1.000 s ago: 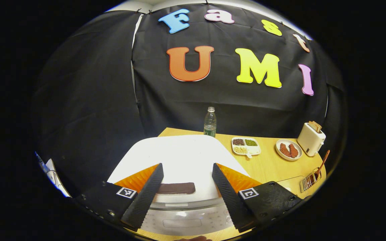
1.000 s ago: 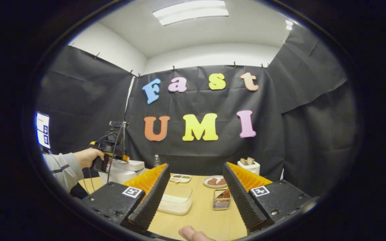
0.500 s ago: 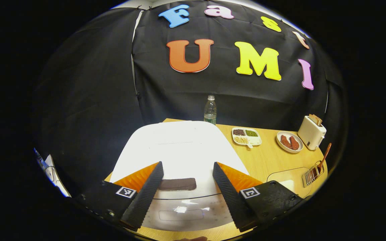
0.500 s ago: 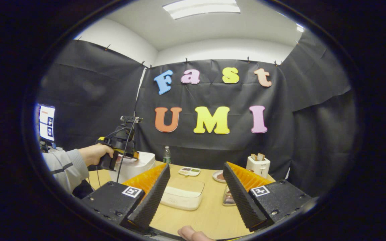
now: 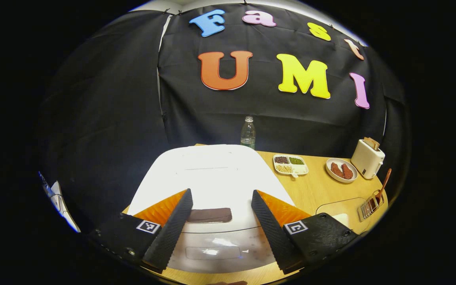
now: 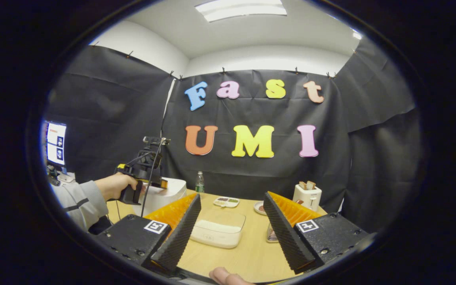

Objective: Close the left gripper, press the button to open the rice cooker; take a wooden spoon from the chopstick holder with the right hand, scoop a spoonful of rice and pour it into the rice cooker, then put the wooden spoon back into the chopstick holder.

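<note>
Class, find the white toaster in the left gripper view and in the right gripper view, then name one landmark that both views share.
Left gripper view: the toaster stands at the table's far right corner, right of the plate.
Right gripper view: the toaster stands at the back of the table, right of centre.
Shared landmark: the water bottle by the back wall.

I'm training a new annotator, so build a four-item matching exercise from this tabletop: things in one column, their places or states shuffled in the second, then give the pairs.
Things
1. rice cooker
2. wooden spoon
3. toaster
4. water bottle

Places or states
A. standing in the wire chopstick holder
B. at the table's back edge, before the black cloth
C. lid down, under the open left gripper
D. bread in its slots, beside the round plate

Pairs: 1-C, 2-A, 3-D, 4-B
</note>
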Demonstrator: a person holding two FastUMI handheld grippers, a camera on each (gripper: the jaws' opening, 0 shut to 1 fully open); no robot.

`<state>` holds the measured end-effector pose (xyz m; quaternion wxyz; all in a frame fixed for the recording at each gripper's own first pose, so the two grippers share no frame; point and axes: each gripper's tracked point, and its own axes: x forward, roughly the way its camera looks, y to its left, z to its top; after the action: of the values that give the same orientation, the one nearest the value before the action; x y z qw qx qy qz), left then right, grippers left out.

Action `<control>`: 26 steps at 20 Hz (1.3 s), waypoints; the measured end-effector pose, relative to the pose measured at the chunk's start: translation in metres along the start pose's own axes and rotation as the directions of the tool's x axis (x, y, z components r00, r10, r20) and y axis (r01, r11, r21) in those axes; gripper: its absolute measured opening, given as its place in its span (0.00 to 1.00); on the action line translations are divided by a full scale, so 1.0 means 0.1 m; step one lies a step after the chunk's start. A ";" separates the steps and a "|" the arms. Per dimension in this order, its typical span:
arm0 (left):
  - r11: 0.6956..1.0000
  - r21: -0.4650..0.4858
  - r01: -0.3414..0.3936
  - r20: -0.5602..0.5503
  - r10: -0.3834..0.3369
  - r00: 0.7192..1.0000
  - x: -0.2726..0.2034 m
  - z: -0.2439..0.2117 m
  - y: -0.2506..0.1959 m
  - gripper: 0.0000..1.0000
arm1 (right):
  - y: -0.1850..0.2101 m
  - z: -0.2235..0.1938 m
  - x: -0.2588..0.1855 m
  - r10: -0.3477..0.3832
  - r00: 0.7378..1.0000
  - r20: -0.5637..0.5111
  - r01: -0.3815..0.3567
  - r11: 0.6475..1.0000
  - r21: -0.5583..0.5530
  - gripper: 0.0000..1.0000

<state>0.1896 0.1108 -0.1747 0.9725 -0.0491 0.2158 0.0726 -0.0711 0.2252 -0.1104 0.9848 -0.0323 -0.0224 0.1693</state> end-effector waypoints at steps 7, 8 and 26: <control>1.000 0.000 0.014 0.099 -0.013 0.995 -0.04 0.02 0.00 0.98 | -0.06 0.07 -0.06 -0.021 1.000 0.012 0.021 1.000 -0.011 1.00; 1.000 -0.004 0.027 0.103 -0.026 0.994 -0.07 0.04 -0.01 0.97 | -0.08 0.11 -0.07 -0.027 0.999 0.019 0.027 1.000 -0.014 1.00; 0.995 -0.015 0.103 0.212 -0.098 0.972 -1.38 0.33 -0.17 0.93 | -0.25 0.20 -0.11 -0.085 0.995 0.055 0.085 0.996 0.008 1.00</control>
<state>0.0826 0.0816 -0.0846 0.9916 -0.0645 0.1075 0.0308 -0.0747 0.1988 -0.0892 0.9902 -0.0239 -0.0505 0.1279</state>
